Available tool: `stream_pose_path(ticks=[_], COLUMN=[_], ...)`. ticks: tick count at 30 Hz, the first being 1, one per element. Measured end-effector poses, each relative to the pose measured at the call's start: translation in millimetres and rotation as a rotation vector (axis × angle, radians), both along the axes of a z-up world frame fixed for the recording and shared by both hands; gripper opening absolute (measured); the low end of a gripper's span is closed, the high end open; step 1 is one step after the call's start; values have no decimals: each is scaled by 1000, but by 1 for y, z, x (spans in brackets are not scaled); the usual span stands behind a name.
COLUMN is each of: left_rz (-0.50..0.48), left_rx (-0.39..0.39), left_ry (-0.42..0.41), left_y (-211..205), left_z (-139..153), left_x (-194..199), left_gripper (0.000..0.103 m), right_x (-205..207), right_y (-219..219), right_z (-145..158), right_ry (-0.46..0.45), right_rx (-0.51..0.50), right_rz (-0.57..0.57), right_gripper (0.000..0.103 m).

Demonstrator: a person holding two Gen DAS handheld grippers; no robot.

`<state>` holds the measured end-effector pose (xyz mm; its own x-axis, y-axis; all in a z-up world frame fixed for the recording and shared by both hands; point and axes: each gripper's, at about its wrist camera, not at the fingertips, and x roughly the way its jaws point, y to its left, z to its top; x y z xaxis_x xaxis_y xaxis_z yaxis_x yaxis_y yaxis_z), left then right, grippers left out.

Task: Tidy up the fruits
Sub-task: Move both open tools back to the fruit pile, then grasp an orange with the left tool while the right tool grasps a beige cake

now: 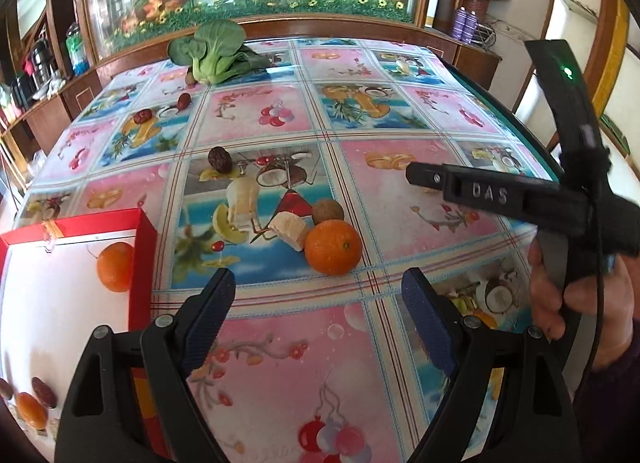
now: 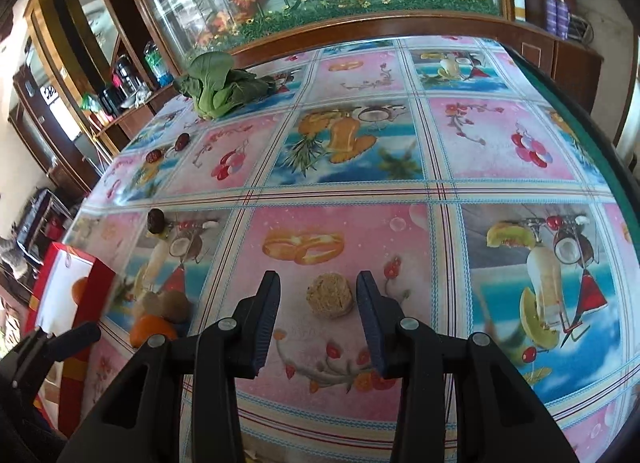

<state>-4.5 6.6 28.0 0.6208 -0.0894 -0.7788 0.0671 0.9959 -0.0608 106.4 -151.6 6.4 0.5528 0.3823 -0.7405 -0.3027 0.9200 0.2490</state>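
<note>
A: Where is the fruit?

B: One orange (image 1: 333,247) sits on the tablecloth (image 1: 400,103), touching a pale chunk (image 1: 289,230) and a brown round fruit (image 1: 327,211). A second orange (image 1: 116,267) lies inside the red box (image 1: 146,231) at the left edge.

A: State of the left gripper (image 1: 318,283)?

B: Jaws wide apart, nothing between them, positioned just in front of the loose orange.

A: And the right gripper (image 2: 318,283)?

B: Jaws narrower but not touching anything. A tan round biscuit-like piece (image 2: 330,295) lies on the cloth in the gap (clear of both pads).

A: Further out?

B: Dark dried fruits (image 1: 220,159) are scattered toward the far left, with a leafy green vegetable (image 1: 212,53) at the far edge.
</note>
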Motion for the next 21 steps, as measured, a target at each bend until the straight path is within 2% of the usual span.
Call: stream_pose_path(ticks=[3, 5, 7, 10, 13, 21], left_rz=[4, -2, -12, -12, -9, -7], left_rx=[-13, -9, -17, -24, -27, -14], left_ry=[3, 7, 23, 37, 43, 39], left_y=[-1, -3, -5, -6, -6, -9], left_z=[-1, -2, -6, -10, -13, -18], left_x=[6, 10, 14, 18, 22, 30], left_gripper=[85, 79, 68, 65, 58, 48], right_x=[-1, -1, -1, -1, -1, -2], right_y=[2, 4, 4, 6, 6, 6], right_z=[0, 0, -1, -1, -2, -2], right_ry=[-15, -21, -32, -38, -44, -44], right_rx=[-25, -40, -68, -81, -91, -90], right_rz=[-1, -4, -9, -11, -9, -10], right_gripper=[37, 29, 26, 23, 23, 23])
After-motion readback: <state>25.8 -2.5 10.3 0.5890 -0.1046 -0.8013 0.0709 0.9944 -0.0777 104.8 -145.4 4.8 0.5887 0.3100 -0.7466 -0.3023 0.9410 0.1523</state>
